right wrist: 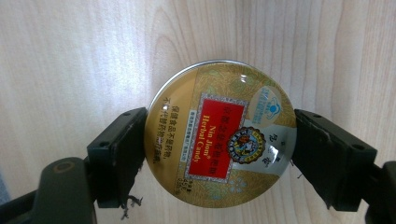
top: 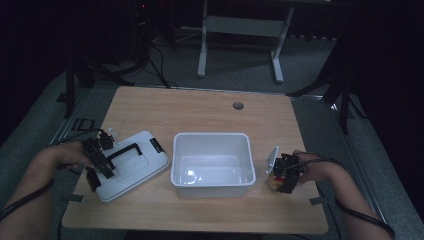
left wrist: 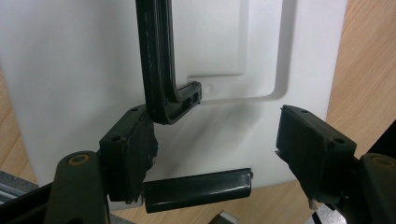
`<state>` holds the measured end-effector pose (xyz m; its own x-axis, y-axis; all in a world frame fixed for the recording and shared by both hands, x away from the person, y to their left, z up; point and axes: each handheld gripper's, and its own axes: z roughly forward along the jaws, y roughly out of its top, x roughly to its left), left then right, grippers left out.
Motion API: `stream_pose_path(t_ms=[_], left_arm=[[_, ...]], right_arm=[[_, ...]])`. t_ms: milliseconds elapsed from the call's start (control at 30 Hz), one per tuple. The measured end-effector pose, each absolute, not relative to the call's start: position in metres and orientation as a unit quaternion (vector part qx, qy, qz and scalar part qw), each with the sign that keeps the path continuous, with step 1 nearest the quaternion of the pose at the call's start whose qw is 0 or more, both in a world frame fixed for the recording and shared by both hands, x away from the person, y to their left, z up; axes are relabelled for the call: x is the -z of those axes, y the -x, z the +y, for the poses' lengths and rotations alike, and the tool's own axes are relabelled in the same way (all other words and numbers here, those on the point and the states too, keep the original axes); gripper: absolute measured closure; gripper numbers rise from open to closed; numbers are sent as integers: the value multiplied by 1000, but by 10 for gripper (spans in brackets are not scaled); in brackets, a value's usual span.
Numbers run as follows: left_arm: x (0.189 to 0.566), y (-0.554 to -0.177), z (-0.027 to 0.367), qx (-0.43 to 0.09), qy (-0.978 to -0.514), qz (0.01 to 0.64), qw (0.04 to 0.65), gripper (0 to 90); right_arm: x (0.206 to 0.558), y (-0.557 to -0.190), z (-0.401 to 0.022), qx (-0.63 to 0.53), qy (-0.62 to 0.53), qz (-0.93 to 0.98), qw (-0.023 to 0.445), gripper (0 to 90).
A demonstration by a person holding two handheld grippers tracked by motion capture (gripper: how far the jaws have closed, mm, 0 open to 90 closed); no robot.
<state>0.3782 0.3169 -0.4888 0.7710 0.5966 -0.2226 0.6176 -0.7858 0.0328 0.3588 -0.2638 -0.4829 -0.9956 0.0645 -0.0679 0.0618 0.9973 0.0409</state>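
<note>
Gold candy tin (right wrist: pixel 220 133), one, sat clamped in my right gripper (top: pixel 283 175) jaws at lower right; one white bin (top: pixel 212 159) centre; one lid (top: pixel 131 165) left, under my left gripper (left wrist: pixel 215 140), jaws wide.

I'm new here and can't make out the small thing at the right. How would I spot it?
Start at the white open bin in the middle of the wooden table. Just right of it, the right gripper has its fingers on either side of a round candy tin. It is gold with a red label, unlike the plain white bin and lid.
</note>
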Motion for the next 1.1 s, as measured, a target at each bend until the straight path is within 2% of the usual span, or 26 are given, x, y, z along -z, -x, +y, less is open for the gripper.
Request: stream_pose_path(t_ms=[200,1100], left_arm=[[488,-377,317,99,-939,325,49,277],[487,-377,316,104,-940,322,44,277]], right_arm=[[473,-356,-261,-8,-13,999,32,207],[375,-350,-223,-8,52,996,70,207]])
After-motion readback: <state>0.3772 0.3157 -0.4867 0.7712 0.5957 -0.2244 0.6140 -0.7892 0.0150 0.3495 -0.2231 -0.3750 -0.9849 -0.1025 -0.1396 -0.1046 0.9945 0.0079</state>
